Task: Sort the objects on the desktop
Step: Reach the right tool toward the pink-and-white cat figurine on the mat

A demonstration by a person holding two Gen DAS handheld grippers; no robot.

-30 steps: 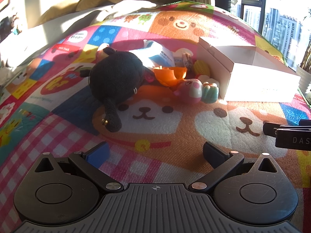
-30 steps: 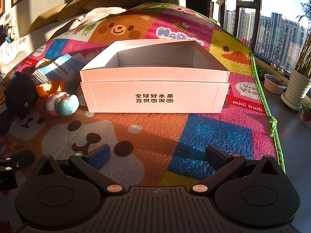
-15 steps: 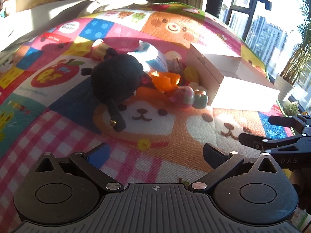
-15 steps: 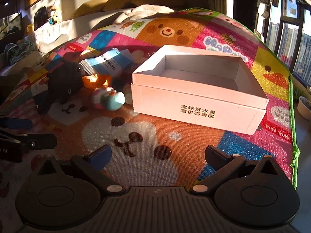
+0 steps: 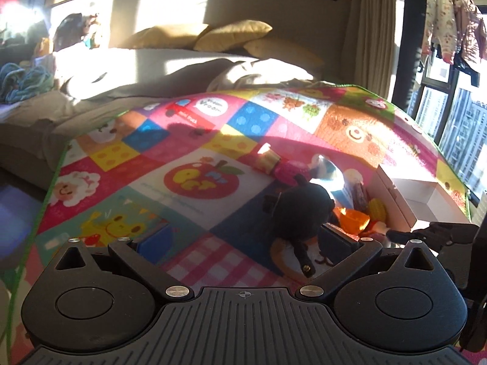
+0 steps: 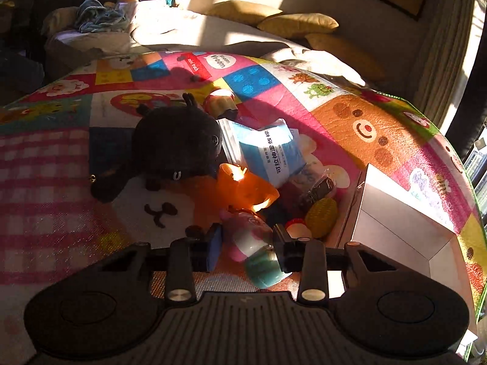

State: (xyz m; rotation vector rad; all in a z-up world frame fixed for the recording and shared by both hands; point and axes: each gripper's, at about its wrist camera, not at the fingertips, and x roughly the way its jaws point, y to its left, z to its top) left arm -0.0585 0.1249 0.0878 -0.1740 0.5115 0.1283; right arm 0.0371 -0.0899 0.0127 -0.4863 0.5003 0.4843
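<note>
on the play mat (image 6: 54,182) the right gripper (image 6: 247,245) has just closed around the pink-and-teal toy (image 6: 254,249); left gripper (image 5: 240,245) apart.

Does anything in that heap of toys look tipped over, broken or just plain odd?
The heap is a jumble beside the white box, which looks empty. The black plush lies slumped, and the blue packet leans on other things. The pink and teal toy lies on its side between the right claw's closing fingers. Nothing looks broken.

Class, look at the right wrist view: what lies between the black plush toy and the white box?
A small heap: the blue packet, orange bowl, a dark wrapped item and yellow toy, between black plush toy and white box.
</note>
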